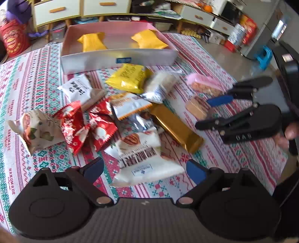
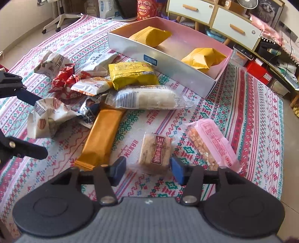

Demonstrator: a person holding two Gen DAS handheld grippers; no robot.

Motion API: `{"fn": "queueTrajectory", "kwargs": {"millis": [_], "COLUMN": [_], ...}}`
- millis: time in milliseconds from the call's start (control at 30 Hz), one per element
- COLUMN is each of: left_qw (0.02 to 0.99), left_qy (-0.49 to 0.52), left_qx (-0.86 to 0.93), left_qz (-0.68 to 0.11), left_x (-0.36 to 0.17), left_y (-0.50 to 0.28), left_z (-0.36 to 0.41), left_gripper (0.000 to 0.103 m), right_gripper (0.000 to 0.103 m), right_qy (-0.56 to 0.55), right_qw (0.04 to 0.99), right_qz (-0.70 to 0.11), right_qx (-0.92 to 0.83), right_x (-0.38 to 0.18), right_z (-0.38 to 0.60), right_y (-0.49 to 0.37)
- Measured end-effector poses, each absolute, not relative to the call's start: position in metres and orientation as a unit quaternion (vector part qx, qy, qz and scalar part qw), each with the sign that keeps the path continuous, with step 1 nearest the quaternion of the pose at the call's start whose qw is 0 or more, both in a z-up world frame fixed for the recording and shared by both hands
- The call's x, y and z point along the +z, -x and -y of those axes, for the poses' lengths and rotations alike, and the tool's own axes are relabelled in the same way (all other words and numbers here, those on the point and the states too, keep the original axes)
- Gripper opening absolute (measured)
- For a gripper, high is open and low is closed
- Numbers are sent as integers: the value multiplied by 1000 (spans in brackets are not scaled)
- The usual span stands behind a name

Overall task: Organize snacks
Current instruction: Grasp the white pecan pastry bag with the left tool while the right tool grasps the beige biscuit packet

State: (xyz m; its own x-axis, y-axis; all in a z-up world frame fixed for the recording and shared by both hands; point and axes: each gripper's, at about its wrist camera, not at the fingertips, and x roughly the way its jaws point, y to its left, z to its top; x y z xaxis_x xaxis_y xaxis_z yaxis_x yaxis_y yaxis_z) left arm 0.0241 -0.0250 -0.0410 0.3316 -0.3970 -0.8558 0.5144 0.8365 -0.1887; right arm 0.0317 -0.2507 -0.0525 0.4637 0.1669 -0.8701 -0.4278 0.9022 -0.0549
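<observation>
A pink-lined box (image 1: 119, 60) (image 2: 162, 64) at the back holds two orange-yellow packets (image 1: 93, 42) (image 2: 203, 58). A pile of snack packets lies in front of it: a yellow pack (image 1: 129, 77) (image 2: 131, 73), a gold bar (image 1: 177, 128) (image 2: 102, 137), red packets (image 1: 74, 125), a clear rice-cake pack (image 2: 147, 98). My left gripper (image 1: 144, 169) is open over a white walnut packet (image 1: 142, 155). My right gripper (image 2: 147, 170) (image 1: 211, 110) is open around a small brown biscuit packet (image 2: 156, 151) (image 1: 196, 108), with the pads apart from it. A pink packet (image 2: 213, 144) lies to its right.
The snacks lie on a patterned cloth (image 1: 28, 89) (image 2: 252, 115). Behind it stand white drawers (image 1: 80, 9) (image 2: 190, 9), storage boxes and clutter. A white chair base (image 2: 58, 20) is at the far left of the right wrist view.
</observation>
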Motion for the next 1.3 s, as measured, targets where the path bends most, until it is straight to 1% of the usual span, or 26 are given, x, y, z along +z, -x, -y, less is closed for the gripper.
{"fn": "queueTrajectory", "kwargs": {"millis": [100, 167, 200, 233, 267, 333, 400, 667, 933, 1300], "left_qw": [814, 808, 804, 802, 803, 806, 810, 816, 828, 863], "left_qy": [-55, -47, -42, -39, -41, -56, -68, -79, -80, -102], "left_qx": [-268, -265, -266, -263, -260, -259, -259, -272, -282, -266], "left_qz": [-513, -524, -530, -535, -535, -529, -521, -505, -477, -416], "left_x": [-44, -48, -50, -52, -53, -52, -49, -40, -19, 21], "left_y": [-29, -32, -34, -34, -34, -29, -25, -16, -10, -61], "left_z": [28, 30, 31, 32, 33, 36, 37, 36, 35, 39], "left_gripper": [97, 87, 79, 78, 77, 74, 70, 70, 70, 70], "right_gripper": [51, 48, 48, 45, 40, 32, 31, 31, 31, 31], "right_qy": [120, 113, 114, 115, 119, 126, 131, 153, 146, 136], "right_qw": [846, 847, 846, 845, 845, 845, 847, 851, 862, 884], "right_qz": [-491, -493, -495, -498, -498, -497, -493, -474, -456, -421], "right_qx": [168, 163, 160, 157, 154, 150, 150, 168, 166, 152], "right_x": [-49, -49, -50, -51, -52, -54, -53, -42, -25, 14], "right_z": [250, 250, 249, 248, 248, 246, 245, 234, 231, 226], "right_y": [-36, -39, -41, -41, -42, -42, -40, -32, -34, -71]}}
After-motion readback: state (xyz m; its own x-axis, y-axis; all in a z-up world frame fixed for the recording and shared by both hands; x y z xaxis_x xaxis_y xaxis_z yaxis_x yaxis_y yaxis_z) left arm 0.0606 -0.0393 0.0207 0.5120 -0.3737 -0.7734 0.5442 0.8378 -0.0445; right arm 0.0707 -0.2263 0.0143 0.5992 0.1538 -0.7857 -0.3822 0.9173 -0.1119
